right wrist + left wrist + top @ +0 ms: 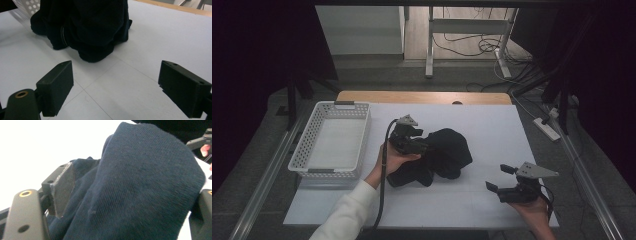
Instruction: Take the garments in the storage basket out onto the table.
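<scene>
A dark navy cloth (pixel 447 152) lies bunched in the middle of the white table (pixel 497 125). My left gripper (pixel 424 146) reaches into its left side from a hand in a white sleeve. In the left gripper view the cloth (pixel 140 185) drapes between the wide jaws of that gripper (pixel 132 195). The left pad (pixel 63 188) shows its bare face beside the fabric and does not press on it. My right gripper (pixel 497 177) stands open near the front right of the table with nothing between its fingers. In its own view this gripper (pixel 116 72) faces the cloth (pixel 87 27) across bare table.
A white perforated basket (pixel 299 150) stands at the left of the table, empty, its corner (pixel 27 6) showing behind the cloth. A wooden strip (pixel 422 96) runs along the far table edge. Beyond it are a floor with cables and table legs.
</scene>
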{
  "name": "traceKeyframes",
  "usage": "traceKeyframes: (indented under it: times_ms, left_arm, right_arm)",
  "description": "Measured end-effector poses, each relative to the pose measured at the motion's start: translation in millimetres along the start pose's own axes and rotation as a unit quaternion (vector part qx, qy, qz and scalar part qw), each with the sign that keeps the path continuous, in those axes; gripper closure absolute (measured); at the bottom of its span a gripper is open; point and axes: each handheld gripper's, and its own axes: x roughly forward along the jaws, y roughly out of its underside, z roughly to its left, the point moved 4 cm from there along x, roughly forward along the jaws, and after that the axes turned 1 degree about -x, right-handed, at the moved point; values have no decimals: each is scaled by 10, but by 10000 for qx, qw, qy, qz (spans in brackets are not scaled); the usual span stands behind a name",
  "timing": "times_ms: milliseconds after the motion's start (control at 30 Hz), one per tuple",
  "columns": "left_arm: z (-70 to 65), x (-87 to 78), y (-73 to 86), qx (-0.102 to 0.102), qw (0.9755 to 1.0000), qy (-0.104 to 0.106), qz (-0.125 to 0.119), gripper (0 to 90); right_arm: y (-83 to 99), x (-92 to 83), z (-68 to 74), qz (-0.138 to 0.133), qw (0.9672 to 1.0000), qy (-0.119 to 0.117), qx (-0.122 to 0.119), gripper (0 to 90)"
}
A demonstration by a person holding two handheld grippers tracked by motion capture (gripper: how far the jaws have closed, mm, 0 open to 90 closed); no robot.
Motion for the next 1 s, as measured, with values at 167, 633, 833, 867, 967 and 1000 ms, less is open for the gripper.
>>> traceKeyframes:
  times_ms: [167,633,833,867,967,1000]
  left_arm:
    - [-22,-182,15,84,9996,-217,-138,164]
    - [-50,-288,110,11,10000,13,28,98]
    - [-90,-426,167,25,9999,36,-91,82]
    - [-96,-443,175,36,9999,22,-94,82]
    - [-105,-495,203,65,9999,-47,-92,83]
    - [-105,-514,213,50,9999,-64,-115,84]
  right_arm:
    - [-14,26,14,18,10000,-7,-65,125]
    - [-15,-9,32,1,9999,-11,-115,125]
    - [-21,-32,45,-32,9999,28,-123,125]
    - [-22,-34,48,-7,9999,10,-142,125]
    - [-23,-31,55,0,9999,14,-155,125]
    - [-22,-29,56,-5,9999,21,-157,125]
